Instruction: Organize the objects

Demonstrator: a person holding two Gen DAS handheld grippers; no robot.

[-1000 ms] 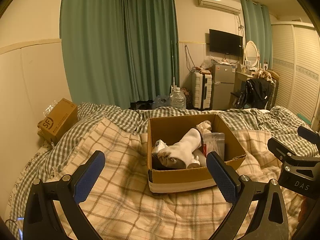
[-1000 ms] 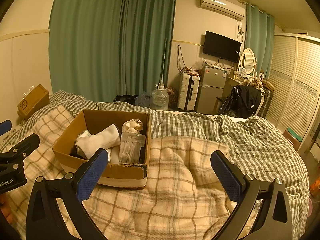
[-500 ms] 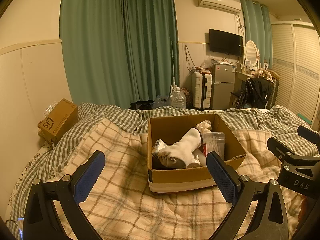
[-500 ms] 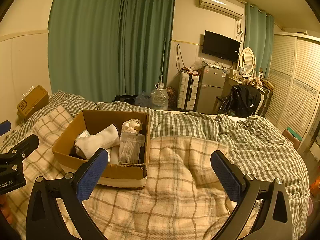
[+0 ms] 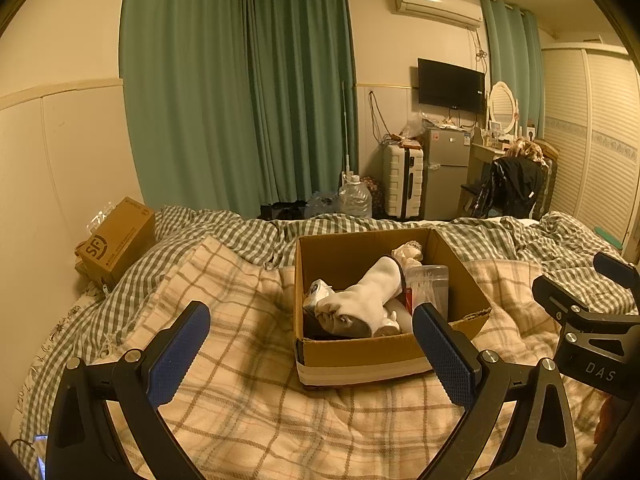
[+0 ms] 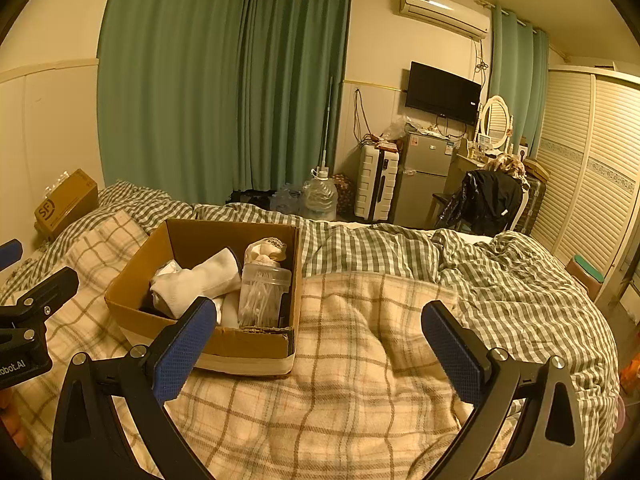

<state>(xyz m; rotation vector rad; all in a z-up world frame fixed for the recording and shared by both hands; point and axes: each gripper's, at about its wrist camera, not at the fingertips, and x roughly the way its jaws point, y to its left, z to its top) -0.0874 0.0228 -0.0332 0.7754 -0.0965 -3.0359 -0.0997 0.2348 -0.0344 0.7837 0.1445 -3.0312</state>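
From the left wrist view, an open brown cardboard box [image 5: 384,344] sits on the cream plaid blanket [image 5: 248,360] near the middle of the bed, and it already holds several things: a rolled white sock [image 5: 368,296] lying across the top, a clear plastic jar of cotton swabs [image 5: 430,286] against the box's right wall, and a cream crocheted bundle [image 5: 408,250] in its far right corner. Nothing loose shows on the blanket around the box, so the gathering appears largely done; whether anything is left cannot be judged from here. The left gripper [image 5: 310,354] hangs above the blanket on the near side of the box, its blue-padded jaws spread wide and holding nothing. The right gripper [image 5: 592,300] shows at the right edge, clear of the box.

From the right wrist view, the same cardboard box [image 6: 160,324] lies toward the left of the blanket [image 6: 360,360], with the sock [image 6: 200,280], the swab jar [image 6: 262,294] and the crocheted bundle [image 6: 266,250] inside. The right gripper [image 6: 318,342] is also spread wide and empty, poised over bare blanket just beside the box's near right corner, touching neither. The green-checked duvet [image 6: 500,280] toward the far right edge of the bed carries no stray items. A second, closed brown carton [image 6: 66,204] rests at the bed's far left edge by the wall, well apart from both grippers.
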